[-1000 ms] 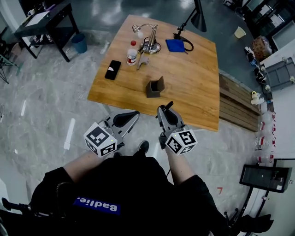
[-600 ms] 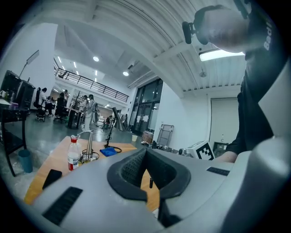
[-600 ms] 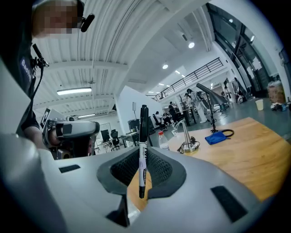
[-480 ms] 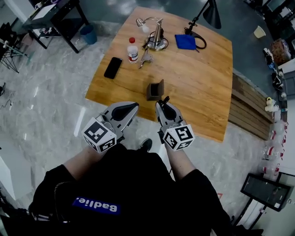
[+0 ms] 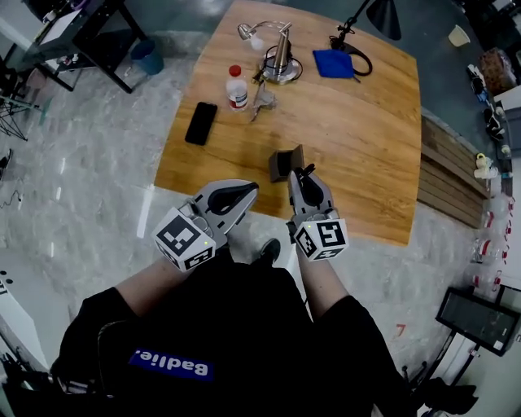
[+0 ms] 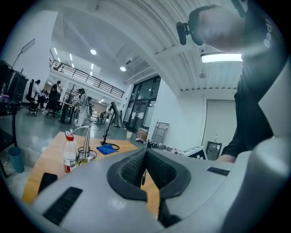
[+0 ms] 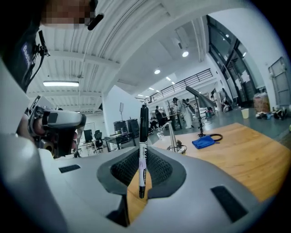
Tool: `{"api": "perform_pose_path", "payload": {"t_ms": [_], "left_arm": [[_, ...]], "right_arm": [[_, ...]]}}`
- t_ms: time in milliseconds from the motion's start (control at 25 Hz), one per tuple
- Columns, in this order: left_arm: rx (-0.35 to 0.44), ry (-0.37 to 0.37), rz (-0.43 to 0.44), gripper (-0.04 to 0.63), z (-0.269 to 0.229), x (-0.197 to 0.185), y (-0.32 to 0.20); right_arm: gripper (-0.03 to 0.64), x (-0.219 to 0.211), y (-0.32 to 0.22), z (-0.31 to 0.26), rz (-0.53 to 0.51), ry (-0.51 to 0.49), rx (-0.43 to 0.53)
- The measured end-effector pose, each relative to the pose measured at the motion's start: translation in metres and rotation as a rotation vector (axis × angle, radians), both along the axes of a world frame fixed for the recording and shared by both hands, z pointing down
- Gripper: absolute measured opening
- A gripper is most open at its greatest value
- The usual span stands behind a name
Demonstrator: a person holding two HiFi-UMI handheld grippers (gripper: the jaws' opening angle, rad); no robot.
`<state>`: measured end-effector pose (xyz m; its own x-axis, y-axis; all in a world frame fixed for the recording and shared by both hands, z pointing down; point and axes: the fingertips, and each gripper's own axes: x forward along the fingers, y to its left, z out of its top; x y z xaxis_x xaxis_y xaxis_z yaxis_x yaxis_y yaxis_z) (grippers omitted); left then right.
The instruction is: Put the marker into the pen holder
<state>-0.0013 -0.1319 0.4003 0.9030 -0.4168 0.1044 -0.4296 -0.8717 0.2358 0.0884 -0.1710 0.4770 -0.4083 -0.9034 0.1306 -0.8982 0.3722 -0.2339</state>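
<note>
A dark brown pen holder (image 5: 284,164) stands near the front edge of the wooden table (image 5: 366,138). My right gripper (image 5: 304,176) is shut on a black marker (image 5: 307,171), just right of the holder and slightly nearer than it. In the right gripper view the marker (image 7: 142,150) stands upright between the pads, cap end up. My left gripper (image 5: 249,190) is shut with nothing in it and hovers at the table's front edge, left of the holder. Its pads (image 6: 132,168) meet with no gap.
On the far part of the table are a white bottle with a red cap (image 5: 237,88), a black phone (image 5: 200,123), a metal lamp base (image 5: 278,61) and a blue cloth (image 5: 334,63). A black floor lamp (image 5: 383,12) leans over the far edge. Grey floor surrounds the table.
Both grippers have moved forward toward the table. The right gripper with the marker has closed in on the pen holder and now sits right beside it.
</note>
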Motion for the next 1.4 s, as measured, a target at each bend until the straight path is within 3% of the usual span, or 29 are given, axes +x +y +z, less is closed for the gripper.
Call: {"api": "perform_pose_path", "payload": {"t_ms": [360,600,960,1400], "left_arm": [[-0.053,-0.017,0.168,0.009,0.034,-0.026,-0.018],[-0.06,-0.041,0.24,0.009,0.052,-0.04,-0.015],[-0.095,-0.081,0.298,0.009,0.071,-0.059,-0.006],[-0.114,-0.117,0.297,0.009,0.08,-0.064,0.003]], "right_arm": [[0.046,0.002,-0.029,0.036,0.24,0.029,0.02],[0.046,0.006,-0.034,0.055,0.343,0.033,0.046],[0.046,-0.001,-0.039,0.076,0.377,0.161,0.084],[0.047,-0.003,-0.044,0.092,0.36,0.183,0.069]]}}
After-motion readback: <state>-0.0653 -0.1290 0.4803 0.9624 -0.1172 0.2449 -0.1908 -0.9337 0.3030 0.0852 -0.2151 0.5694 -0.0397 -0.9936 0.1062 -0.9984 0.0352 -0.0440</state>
